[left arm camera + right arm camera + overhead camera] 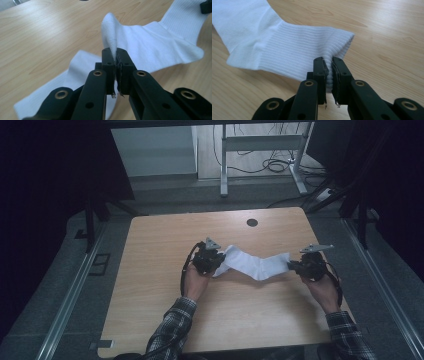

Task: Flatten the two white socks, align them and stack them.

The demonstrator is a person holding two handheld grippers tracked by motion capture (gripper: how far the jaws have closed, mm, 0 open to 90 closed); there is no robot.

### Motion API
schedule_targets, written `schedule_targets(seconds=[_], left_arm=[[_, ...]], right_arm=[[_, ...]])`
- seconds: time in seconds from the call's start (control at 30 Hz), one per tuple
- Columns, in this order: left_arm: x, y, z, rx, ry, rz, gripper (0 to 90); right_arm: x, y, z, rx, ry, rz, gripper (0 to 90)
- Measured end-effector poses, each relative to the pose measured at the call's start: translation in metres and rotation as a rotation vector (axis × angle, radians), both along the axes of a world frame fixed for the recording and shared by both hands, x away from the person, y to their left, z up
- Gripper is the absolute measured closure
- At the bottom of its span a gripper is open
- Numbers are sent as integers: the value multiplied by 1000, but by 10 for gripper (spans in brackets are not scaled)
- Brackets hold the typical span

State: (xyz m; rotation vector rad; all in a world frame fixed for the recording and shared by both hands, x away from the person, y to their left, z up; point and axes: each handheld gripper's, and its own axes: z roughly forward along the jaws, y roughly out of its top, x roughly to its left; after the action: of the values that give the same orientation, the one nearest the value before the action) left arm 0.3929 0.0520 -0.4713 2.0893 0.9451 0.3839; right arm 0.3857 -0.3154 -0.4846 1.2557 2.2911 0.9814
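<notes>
The white sock [255,263] stretches left to right across the middle of the bench [150,270], sagging between both hands. Left gripper [214,261] fingers are clamped on a fold near the toe, right gripper [291,265] fingers on the ribbed cuff.

the right gripper [329,65], its two black jaws rising from the bottom edge, clamps the ribbed cuff of a white sock [287,50] between its pads, the knit bunched into a narrow fold at the pinch. the cuff's open end lies to the right of the jaws; the smoother part of the sock runs off toward the upper left, over a pale wood-grain worktop [387,37].
</notes>
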Motion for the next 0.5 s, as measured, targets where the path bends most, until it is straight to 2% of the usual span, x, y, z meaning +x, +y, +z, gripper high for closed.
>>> schedule_targets(seconds=[0.13,0.27,0.5], left_arm=[[-18,15,2,5,-11,4,863],[-35,30,3,-13,-19,-6,862],[-63,55,0,-15,-19,7,861]], right_arm=[[-7,12,4,10,-10,41,806],[-13,22,6,9,-13,72,806],[-25,44,6,11,-3,140,804]])
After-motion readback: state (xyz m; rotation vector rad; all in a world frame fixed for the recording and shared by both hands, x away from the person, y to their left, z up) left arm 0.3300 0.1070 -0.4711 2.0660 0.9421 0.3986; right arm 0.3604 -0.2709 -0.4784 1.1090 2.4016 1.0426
